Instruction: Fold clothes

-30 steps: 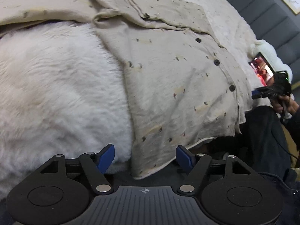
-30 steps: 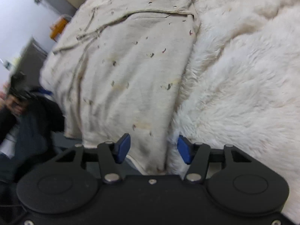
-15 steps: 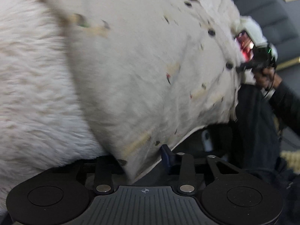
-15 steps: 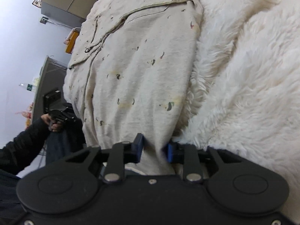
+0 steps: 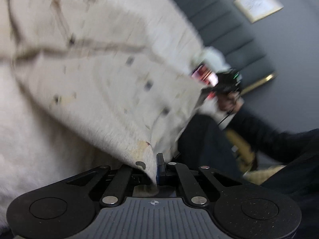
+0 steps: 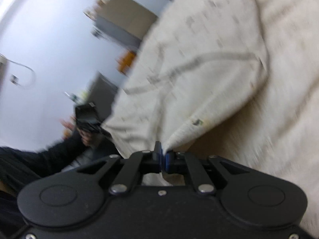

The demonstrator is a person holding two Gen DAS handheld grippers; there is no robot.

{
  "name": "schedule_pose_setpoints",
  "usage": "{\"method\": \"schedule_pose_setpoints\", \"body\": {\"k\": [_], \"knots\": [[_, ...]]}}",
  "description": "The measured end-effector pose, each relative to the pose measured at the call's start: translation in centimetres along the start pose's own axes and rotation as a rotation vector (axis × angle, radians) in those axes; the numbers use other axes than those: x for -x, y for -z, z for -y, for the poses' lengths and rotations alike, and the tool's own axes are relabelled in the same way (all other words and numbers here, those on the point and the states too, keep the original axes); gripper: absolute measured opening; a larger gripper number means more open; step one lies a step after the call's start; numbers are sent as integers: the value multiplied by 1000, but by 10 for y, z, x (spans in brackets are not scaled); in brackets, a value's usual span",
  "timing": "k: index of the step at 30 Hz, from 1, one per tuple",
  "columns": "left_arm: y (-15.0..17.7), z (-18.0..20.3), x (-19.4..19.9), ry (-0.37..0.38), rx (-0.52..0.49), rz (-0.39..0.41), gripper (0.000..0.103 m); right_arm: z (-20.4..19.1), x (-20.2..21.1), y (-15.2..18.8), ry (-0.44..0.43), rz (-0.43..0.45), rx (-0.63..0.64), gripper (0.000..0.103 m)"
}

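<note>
Both claws (image 5: 154, 171) (image 6: 163, 159) pinch shirt (image 5: 99, 91) hem, lifted.

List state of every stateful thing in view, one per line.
left gripper: shut on the shirt hem
right gripper: shut on the shirt hem
shirt: buttoned, hem lifted off the fluffy blanket, blurred
fluffy blanket: lying under the shirt

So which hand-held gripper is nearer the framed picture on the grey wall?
Right. The right hand-held gripper sits just below the framed picture; the left hand-held gripper holds the shirt farther away.
</note>
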State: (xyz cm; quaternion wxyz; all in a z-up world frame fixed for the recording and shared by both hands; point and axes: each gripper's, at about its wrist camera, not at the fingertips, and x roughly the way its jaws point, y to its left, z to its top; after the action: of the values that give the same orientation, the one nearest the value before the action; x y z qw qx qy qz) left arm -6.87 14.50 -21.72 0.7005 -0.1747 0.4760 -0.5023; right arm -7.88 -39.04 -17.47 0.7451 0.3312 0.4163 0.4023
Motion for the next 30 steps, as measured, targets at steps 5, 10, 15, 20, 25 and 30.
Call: {"method": "schedule_pose_setpoints", "body": {"k": [5,10,15,20,25,30], "knots": [[-42,-1,18,95,-18,86,1,-16,5,-46,-84,70,38,2],[-108,-12,30,161,-23,193,1,-19,5,-133,-120,196,51,2],[-241,-104,51,-144,280,443,2,36,-26,-265,118,350,-127,2],[-296,-173,18,-543,505,318,29,113,-78,-342,527,374,-393,29],[-279,-151,18,-569,425,321,54,121,-91,-321,592,347,-359,33],[-197,-94,58,-604,357,423,70,81,-43,-249,592,401,-212,48]]}}
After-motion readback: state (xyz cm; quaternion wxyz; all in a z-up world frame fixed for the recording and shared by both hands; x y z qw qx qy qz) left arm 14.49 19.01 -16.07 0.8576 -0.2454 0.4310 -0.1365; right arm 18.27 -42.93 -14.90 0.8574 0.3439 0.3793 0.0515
